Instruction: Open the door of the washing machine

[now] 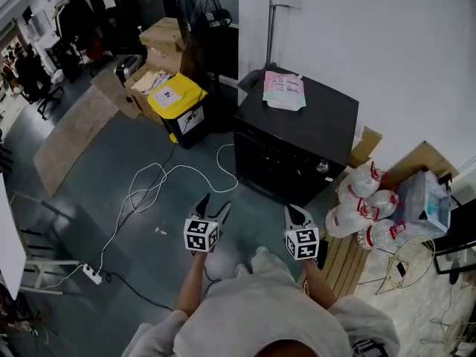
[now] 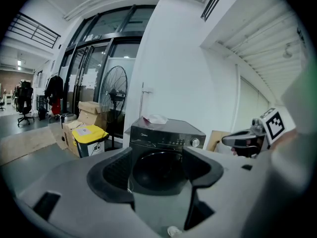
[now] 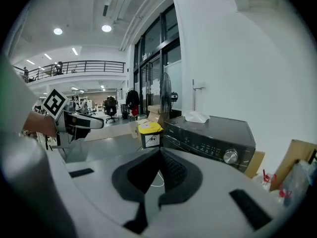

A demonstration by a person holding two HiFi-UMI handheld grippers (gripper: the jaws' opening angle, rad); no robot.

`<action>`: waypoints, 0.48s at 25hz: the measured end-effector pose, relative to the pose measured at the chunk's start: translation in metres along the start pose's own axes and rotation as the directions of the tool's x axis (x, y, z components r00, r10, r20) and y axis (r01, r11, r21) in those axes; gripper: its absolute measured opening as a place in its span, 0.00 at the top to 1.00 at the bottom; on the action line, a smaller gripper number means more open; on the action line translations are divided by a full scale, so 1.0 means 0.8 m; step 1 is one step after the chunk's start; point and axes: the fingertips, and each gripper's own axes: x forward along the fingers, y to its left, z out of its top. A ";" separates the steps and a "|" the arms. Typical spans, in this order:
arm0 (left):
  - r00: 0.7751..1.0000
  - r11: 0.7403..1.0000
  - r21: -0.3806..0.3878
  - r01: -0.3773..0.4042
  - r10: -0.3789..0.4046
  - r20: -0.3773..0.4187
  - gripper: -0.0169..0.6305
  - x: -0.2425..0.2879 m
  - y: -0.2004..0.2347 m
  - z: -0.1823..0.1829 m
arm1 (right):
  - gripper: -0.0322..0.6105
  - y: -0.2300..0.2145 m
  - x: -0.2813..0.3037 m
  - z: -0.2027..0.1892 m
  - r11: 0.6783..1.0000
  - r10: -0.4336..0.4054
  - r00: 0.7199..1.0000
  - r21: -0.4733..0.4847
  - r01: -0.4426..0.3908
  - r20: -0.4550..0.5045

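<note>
The black front-loading washing machine (image 1: 297,136) stands against the white wall, its round door (image 2: 159,170) shut. A pink-and-white bag (image 1: 283,90) lies on its lid. Both grippers are held in the air in front of the machine, short of touching it. My left gripper (image 1: 213,207) is open, and in the left gripper view the door shows between its spread jaws (image 2: 157,165). My right gripper (image 1: 297,216) is shut on nothing; its tips meet (image 3: 159,155) left of the control panel and silver knob (image 3: 230,156).
A yellow-lidded bin (image 1: 177,106) and cardboard boxes (image 1: 160,39) stand left of the machine, with a floor fan (image 1: 197,6) behind. A white cable (image 1: 160,181) loops over the floor to a power strip (image 1: 92,274). Water jugs (image 1: 364,207) sit right of the machine.
</note>
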 end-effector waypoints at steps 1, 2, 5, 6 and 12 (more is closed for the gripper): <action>1.000 1.000 -0.001 0.000 0.000 -0.003 0.50 0.004 0.002 0.000 | 0.95 -0.001 0.005 0.001 1.000 0.004 1.000 -0.003 -0.004 -0.003; 1.000 1.000 -0.003 0.000 0.000 -0.005 0.50 0.008 0.004 0.000 | 0.95 -0.003 0.010 0.001 1.000 0.008 1.000 -0.004 -0.008 -0.006; 1.000 1.000 -0.008 0.000 0.000 -0.013 0.50 0.024 0.012 0.000 | 0.95 -0.008 0.029 0.006 1.000 0.016 1.000 -0.003 -0.016 -0.010; 1.000 1.000 -0.011 -0.001 0.001 -0.017 0.50 0.029 0.015 0.000 | 0.95 -0.010 0.036 0.007 1.000 0.019 1.000 -0.001 -0.019 -0.011; 0.999 1.000 -0.028 -0.012 0.011 -0.035 0.50 0.077 0.036 0.003 | 0.95 -0.029 0.088 0.012 0.999 0.043 0.999 0.007 -0.043 -0.026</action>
